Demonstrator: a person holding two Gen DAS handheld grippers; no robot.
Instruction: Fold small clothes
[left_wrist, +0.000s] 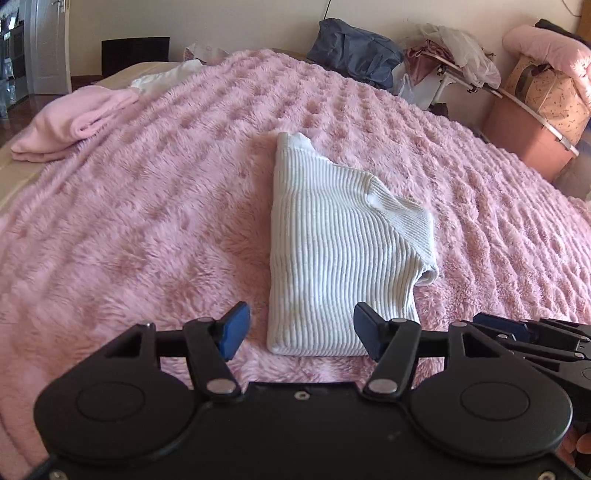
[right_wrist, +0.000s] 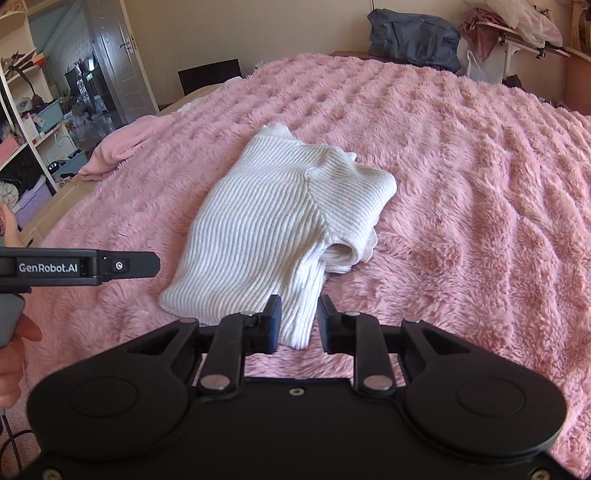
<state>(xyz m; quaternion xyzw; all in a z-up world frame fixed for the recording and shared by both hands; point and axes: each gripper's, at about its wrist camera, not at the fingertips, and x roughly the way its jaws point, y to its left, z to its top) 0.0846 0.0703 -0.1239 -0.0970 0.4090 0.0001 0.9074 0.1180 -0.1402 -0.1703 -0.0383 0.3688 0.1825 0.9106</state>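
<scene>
- Pink shaggy blanket (left_wrist: 155, 221) covers a bed and fills both views; clutter lines the far wall, with a dark blue bag (left_wrist: 354, 51) at about 12 o'clock.
- Mid-blanket lies the white ribbed sweater (left_wrist: 332, 236), folded lengthwise into a narrow panel, one sleeve doubled across it toward 3 o'clock. Judging by that, the side folds are done; a last fold of hem to collar probably remains, then setting it aside.
- A folded pink garment (left_wrist: 70, 125) sits at 10 o'clock near the bed edge, seemingly finished already.
- Left gripper (left_wrist: 299, 332) is released: its blue pads stand wide apart above the hem, nothing between them.
- Right gripper (right_wrist: 299, 325) is nearly closed, yet a gap shows and the pads seem clear of the hem's near corner below; it grasps nothing.
- Only the right wrist view shows the shelving (right_wrist: 29, 110) and door at 9 to 10 o'clock, and the left gripper side-on.
- Only the left wrist view shows the pink storage box (left_wrist: 528, 144) at 2 o'clock.
</scene>
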